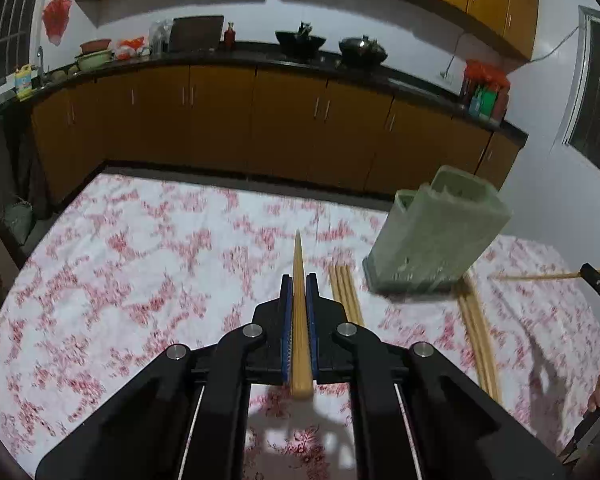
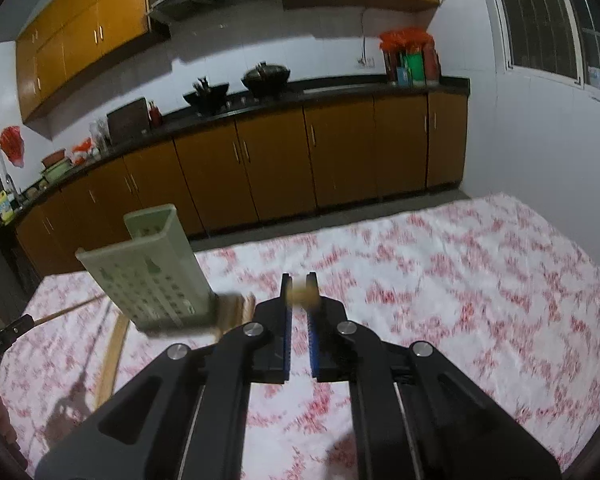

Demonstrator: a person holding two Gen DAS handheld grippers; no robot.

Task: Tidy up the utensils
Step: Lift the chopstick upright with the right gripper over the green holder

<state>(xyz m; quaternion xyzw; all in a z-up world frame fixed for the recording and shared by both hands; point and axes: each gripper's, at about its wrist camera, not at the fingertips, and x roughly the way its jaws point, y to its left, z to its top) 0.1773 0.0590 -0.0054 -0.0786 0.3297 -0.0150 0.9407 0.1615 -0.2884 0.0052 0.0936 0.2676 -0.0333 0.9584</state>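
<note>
Clamping chopstick (image 1: 301,320) lengthwise, left jaws | right jaws pinching chopstick end (image 2: 300,295)

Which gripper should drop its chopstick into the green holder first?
Probably the left gripper. Its jaws clamp a tan wooden chopstick lengthwise, tip forward, easy to tilt into the pale green perforated plastic utensil holder. The right gripper pinches its blurred chopstick crosswise near the jaw tips.

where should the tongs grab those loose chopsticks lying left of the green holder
Take the loose chopsticks one at a time near mid-length, from above, jaws across the width. They lie flat and parallel on the tablecloth, close beside the green holder, so a side approach looks crowded.
</note>
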